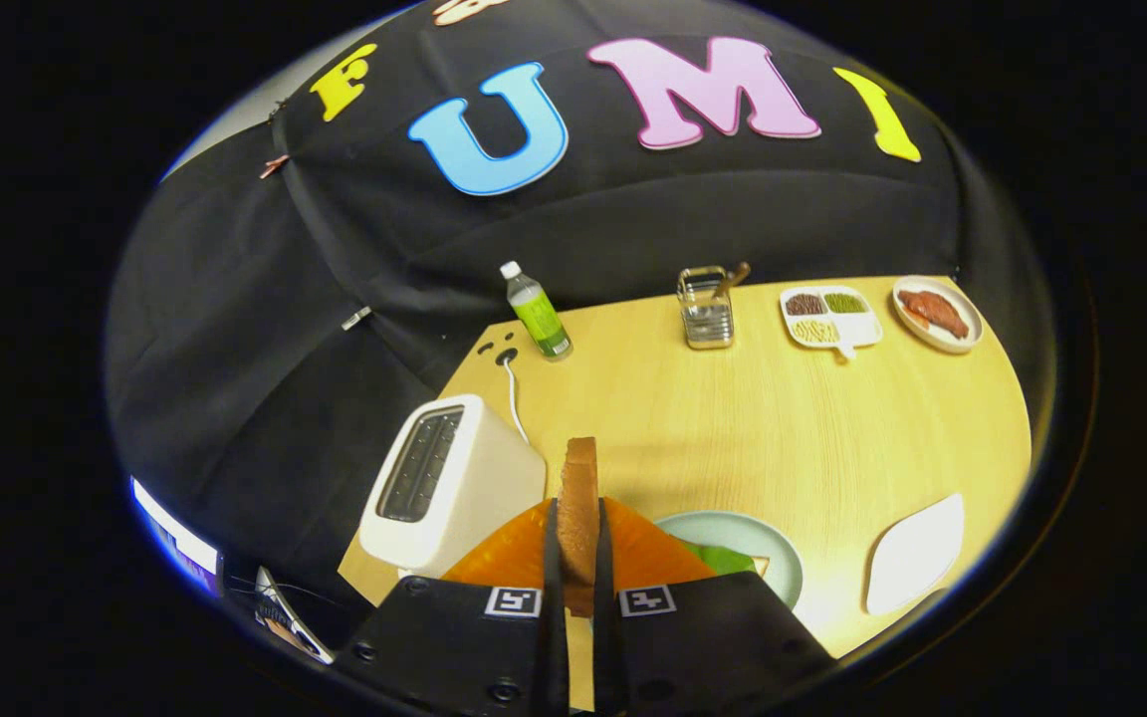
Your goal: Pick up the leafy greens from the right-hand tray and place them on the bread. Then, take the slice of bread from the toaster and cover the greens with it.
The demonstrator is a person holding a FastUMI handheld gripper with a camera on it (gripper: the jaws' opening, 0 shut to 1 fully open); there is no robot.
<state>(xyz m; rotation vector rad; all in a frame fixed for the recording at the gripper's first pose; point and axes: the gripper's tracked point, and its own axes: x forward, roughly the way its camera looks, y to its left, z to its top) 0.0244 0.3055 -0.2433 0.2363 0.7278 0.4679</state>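
Broadly, the wooden worktop (pixel 783 428) carries the white toaster (pixel 449 483) and pale green plate (pixel 768 543) with leafy greens (pixel 723 558). Gripper (pixel 578 543) jaws clamp the bread slice (pixel 578 498) upright; I'd tip it flat, centred over the greens, before releasing.

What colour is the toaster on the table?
White, or a pale cream, with a dark slot on top. The toaster shows best in the gripper view.
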